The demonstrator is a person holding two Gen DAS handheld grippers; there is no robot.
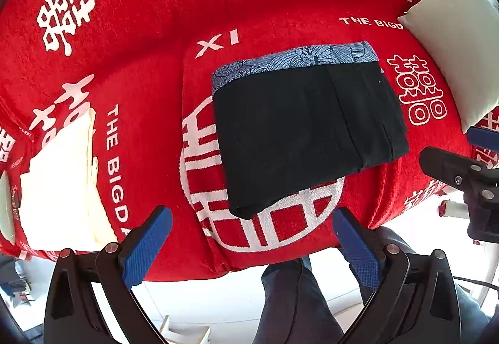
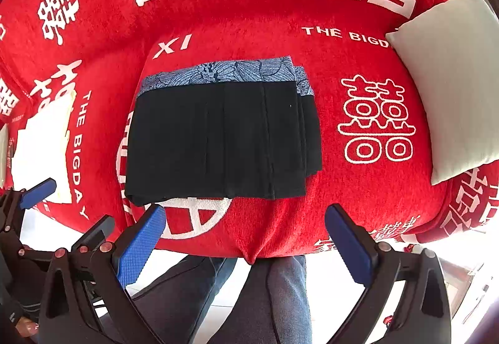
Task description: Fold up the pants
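The folded pants (image 2: pixel 218 138) lie mid-sofa on the cover (image 2: pixel 249 16), a pillow (image 2: pixel 452 88) to their right, a folded cloth (image 2: pixel 43 150) to their left, and both hand-held grippers, left (image 1: pixel 252 247) and right (image 2: pixel 246 247), off the near edge.

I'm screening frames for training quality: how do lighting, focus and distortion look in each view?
Left wrist view: bright, even light, strong fisheye bowing, the cream cloth blown out, the black pants too dark for fold detail. Right wrist view: same bowing, sharp focus, pants seams faintly visible, floor overexposed below the sofa cover.
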